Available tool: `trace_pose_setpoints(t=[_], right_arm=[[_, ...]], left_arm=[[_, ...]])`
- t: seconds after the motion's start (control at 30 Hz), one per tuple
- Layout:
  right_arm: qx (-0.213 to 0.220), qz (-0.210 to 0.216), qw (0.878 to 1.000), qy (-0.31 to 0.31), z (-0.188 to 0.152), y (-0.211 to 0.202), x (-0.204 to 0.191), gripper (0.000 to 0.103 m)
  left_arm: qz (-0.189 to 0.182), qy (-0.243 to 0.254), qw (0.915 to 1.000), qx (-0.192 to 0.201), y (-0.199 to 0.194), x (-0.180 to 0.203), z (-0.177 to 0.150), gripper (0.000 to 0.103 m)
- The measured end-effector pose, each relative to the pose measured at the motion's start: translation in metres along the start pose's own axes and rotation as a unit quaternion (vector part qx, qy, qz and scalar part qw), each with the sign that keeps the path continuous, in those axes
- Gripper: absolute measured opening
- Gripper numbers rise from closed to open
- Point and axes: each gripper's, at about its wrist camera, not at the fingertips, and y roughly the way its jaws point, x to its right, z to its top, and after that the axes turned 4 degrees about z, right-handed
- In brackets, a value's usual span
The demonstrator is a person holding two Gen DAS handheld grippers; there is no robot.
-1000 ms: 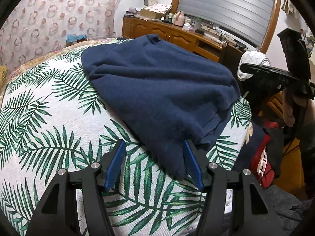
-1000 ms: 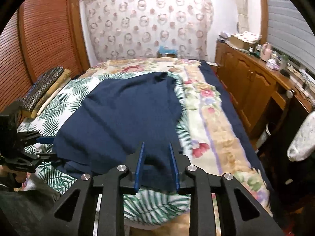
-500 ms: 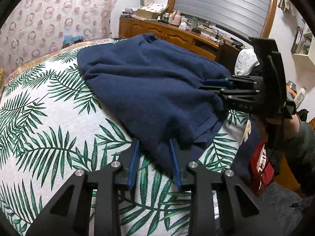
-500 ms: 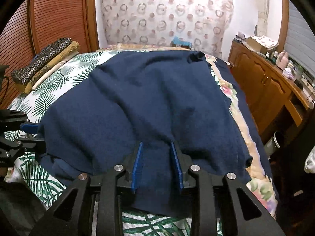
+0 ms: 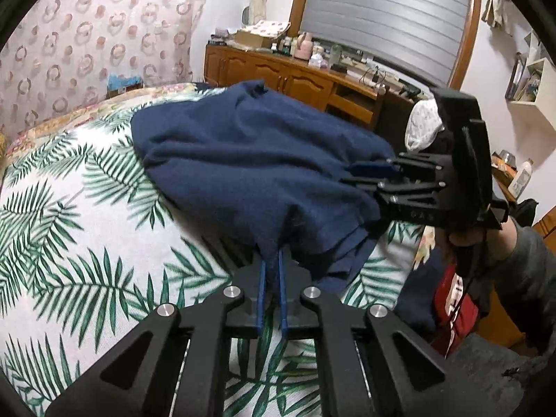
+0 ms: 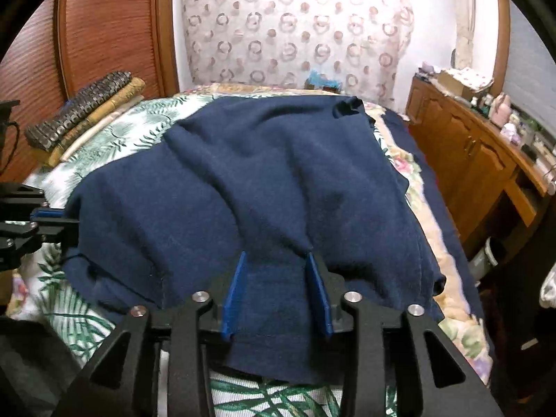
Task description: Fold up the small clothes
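Navy garment point(image 6: 264, 187) lies spread on the palm-print bed point(image 5: 69, 229). Left tool point(image 5: 272, 260) is clamped on the garment's near corner, jaws just closed. Right tool point(image 6: 276, 260) has just been opening, pads apart astride the hem, cloth between them.

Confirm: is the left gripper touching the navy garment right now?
Touching. In the left wrist view the left gripper has just closed, its blue pads nearly together, pinching a bunched corner of the navy garment, whose cloth puckers where they meet.
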Motion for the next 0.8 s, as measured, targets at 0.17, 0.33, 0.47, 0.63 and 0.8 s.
trace_pose_setpoints(t=[0.17,0.33,0.47,0.63,0.8], right_arm=[[0.022,0.014,1.0,-0.003,0.007,-0.023,0.002,0.065],[0.021,0.023,0.999,-0.02,0.005,-0.041,-0.003,0.073],[0.015,0.032,0.999,-0.029,-0.002,-0.049,-0.007,0.075],[0.009,0.032,0.998,-0.048,-0.007,-0.052,-0.008,0.075],[-0.014,0.023,0.997,-0.073,-0.007,-0.041,-0.014,0.075]], left_arm=[[-0.014,-0.006,0.9997,0.017,-0.009,-0.001,0.019,0.006],[-0.013,-0.002,0.9992,0.039,-0.017,0.0,0.042,0.006],[-0.014,-0.003,0.9988,0.047,-0.016,-0.001,0.055,0.006],[-0.01,-0.006,0.9988,0.048,-0.011,-0.005,0.061,0.006],[-0.008,-0.014,0.9986,0.051,-0.009,-0.011,0.063,0.006]])
